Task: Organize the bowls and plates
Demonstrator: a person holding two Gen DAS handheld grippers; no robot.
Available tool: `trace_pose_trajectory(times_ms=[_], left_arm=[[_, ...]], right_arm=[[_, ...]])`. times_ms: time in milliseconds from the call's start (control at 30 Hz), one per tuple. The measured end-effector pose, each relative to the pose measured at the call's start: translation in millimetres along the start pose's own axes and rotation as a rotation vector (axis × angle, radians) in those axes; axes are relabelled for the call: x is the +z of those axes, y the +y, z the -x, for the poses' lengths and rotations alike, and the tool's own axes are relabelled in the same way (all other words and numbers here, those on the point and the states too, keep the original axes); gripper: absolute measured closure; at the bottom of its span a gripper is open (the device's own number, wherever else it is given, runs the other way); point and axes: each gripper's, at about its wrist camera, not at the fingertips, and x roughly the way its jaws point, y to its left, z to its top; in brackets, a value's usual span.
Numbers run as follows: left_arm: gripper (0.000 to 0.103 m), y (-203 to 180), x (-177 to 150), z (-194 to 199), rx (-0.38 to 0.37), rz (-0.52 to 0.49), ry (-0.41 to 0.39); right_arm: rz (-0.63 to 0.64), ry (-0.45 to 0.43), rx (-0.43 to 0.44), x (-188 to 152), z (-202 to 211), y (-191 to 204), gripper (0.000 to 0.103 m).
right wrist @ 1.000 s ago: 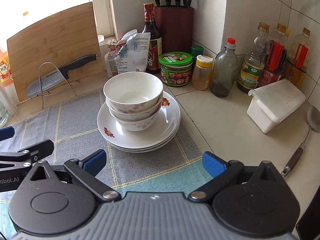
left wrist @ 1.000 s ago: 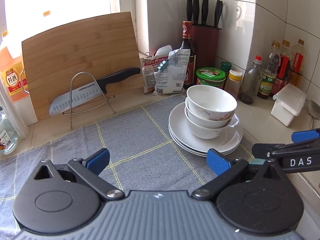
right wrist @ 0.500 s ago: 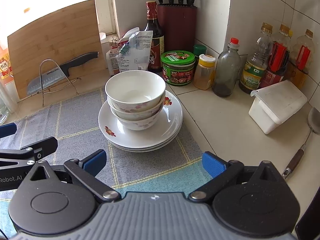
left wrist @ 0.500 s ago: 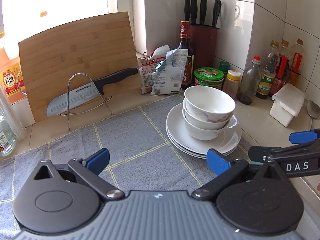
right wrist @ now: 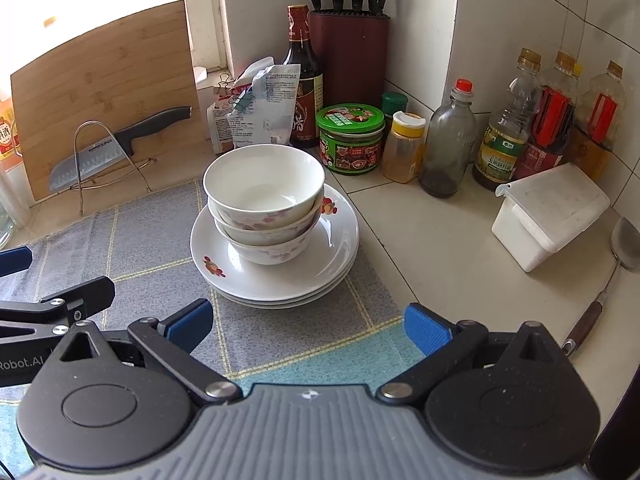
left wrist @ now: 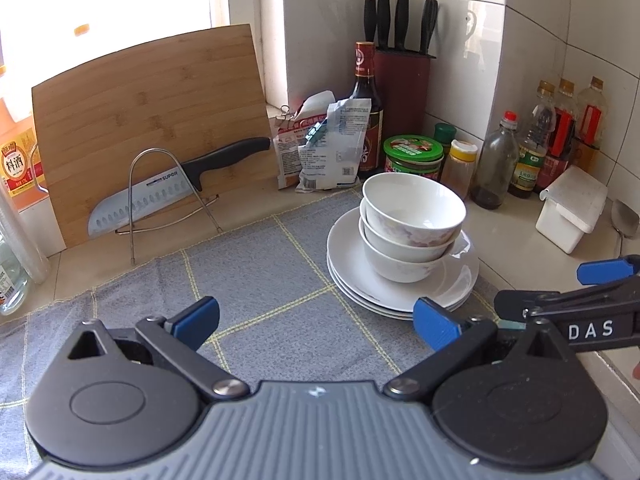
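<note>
Over the last second, drew slightly nearer the crockery with both tools; otherwise nothing shifted. Bowls point(right wrist: 264, 196), three nested, sat on a stack of plates point(right wrist: 280, 276) at the right edge of the grey checked cloth point(left wrist: 248, 280) on the bench point(right wrist: 440, 248). Left gripper point(left wrist: 316, 316) and right gripper point(right wrist: 308, 328) both spread wide, holding nothing, short of the stack. Already tidy as one pile; fitted equally a finished stacking or a pile awaiting sorting apart, so no verdict on progress.

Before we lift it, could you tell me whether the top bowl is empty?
Empty: the top bowl shows only its bare white inside in the right wrist view.
</note>
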Motion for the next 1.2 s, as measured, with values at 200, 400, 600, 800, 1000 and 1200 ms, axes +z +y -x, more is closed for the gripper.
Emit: trace_pose_trajectory(times_ms=[200,400,600,800,1000,1200], left_arm=[[0.001,-0.7,-0.5,-0.8,0.001,0.001,0.003],[0.001,-0.3,-0.6,-1.4,0.0,0.001,0.004],[0.001,-1.1,-0.8,-3.5,-0.002,0.0,0.009],[0.001,-2.6,-0.4,-4.4,-0.001,-0.004,0.012],[0.001,-3.1,-0.2,-4.6,-0.002,-0.006,0.012],[0.001,-3.6,0.2,-4.9,-0.003,-0.006,0.012]], right_arm=[[0.005,0.001,-0.004,1.2,-0.7,0.1,0.0],[0.006,0.001,-0.005,1.5,-0.6,0.0,0.0],[0.007,0.005,-0.005,2.5,-1.9,-1.6,0.0],[0.009,0.0,-0.009,2.8,-1.7,-3.4,0.0],[0.008,0.001,-0.009,3.1,-2.2,-3.0,0.0],[0.009,0.001,-0.009,3.3,-2.4,-2.9,0.0]])
